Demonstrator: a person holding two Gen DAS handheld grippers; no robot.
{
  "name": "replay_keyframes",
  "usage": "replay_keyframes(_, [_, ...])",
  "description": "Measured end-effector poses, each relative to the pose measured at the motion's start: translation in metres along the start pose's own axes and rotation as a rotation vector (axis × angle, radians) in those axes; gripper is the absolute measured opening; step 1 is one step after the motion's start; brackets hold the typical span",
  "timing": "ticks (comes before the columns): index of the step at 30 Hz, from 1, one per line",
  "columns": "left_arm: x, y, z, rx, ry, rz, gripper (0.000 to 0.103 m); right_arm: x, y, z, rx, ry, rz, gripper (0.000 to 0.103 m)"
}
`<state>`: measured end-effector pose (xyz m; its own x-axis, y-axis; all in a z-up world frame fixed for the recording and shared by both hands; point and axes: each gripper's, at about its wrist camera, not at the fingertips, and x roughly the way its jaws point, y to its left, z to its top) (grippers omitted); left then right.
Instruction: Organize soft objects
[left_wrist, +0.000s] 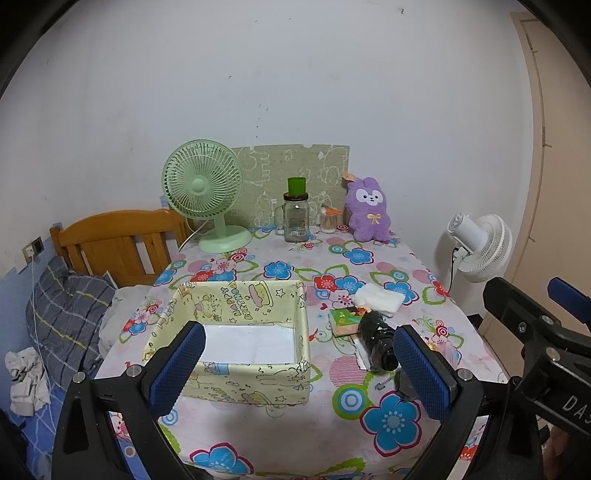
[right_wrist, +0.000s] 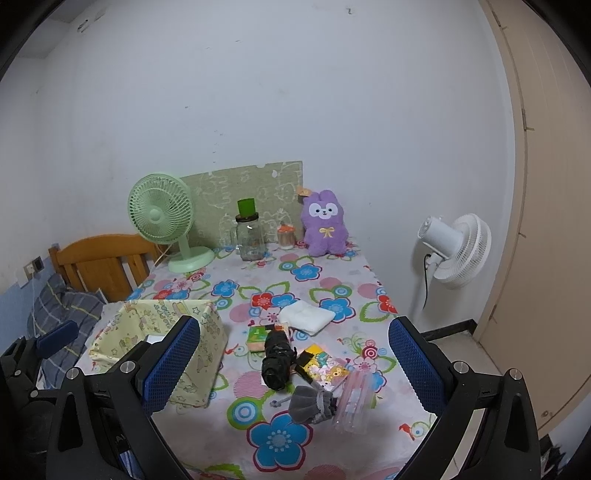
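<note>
Both the left gripper (left_wrist: 299, 363) and right gripper (right_wrist: 293, 363) hover with jaws wide apart, holding nothing. Ahead of the right jaws, the grey velvet drawstring pouch (right_wrist: 314, 402) touches a clear plastic packet (right_wrist: 352, 402); a careless pinch could snag both.

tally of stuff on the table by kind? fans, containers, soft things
Fans: 1, green fan
Containers: 3, fabric box, glass jar, swab jar
Soft things: 3, purple plush, white cloth, grey pouch
Total: 7
</note>
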<state>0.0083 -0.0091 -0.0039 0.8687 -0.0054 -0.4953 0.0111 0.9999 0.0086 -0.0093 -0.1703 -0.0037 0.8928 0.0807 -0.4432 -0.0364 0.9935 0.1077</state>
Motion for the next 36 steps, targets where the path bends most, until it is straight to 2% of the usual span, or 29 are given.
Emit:
replay_keyframes(8, [0.009,-0.002,0.0,-0.009,0.019,0.002,0.1,0.002,-0.012,-0.001,0.018,0.0,-0.007,0.103])
replay_keyframes(14, [0.015,-0.011,-0.003,-0.001,0.015,-0.015,0.095,0.007,-0.024,-0.005,0.027,0.005,-0.019,0.103])
replay_keyframes(23, [0.034,-0.03,-0.012,-0.003,0.059,-0.043,0.095,0.021,-0.042,-0.017,0.037,0.027,-0.035,0.101])
replay_keyframes(36, [0.064,-0.072,-0.036,0.06,0.139,-0.132,0.095,0.047,-0.069,-0.043,0.057,0.094,-0.047,0.096])
